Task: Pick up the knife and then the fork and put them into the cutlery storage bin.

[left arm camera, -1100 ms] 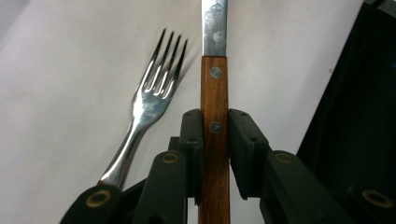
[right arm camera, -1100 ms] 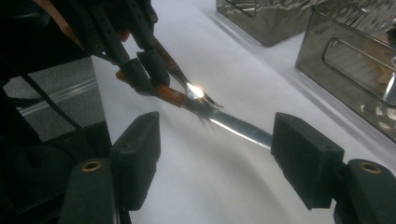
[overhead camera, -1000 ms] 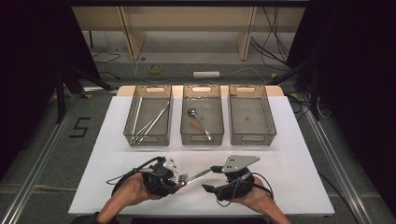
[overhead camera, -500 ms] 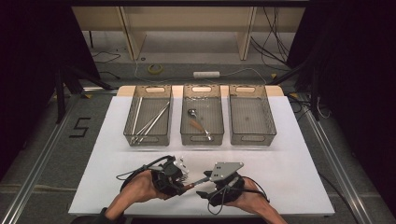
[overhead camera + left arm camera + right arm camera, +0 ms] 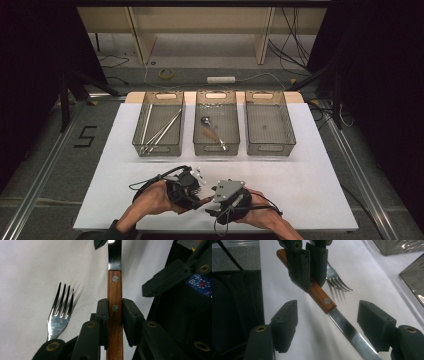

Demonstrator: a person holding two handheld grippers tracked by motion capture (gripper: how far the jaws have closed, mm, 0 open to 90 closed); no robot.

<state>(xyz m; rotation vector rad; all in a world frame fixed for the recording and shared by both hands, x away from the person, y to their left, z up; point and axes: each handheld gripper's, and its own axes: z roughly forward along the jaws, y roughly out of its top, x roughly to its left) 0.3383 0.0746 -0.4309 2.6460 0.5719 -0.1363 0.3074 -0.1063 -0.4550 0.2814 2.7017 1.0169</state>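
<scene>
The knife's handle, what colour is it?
Reddish-brown wood with two silver rivets; the knife handle shows best in the left gripper view.

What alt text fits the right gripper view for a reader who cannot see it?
The left gripper clamps the wooden handle of a knife, whose blade runs between the right gripper's open jaws. A fork lies behind on the white table.

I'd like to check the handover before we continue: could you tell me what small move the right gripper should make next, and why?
Probably close the right gripper on the knife's blade. Its jaws stand open on either side of the blade, touching nothing, while the left gripper is clamped on the wooden handle. A fork lies beside it on the table.
</scene>
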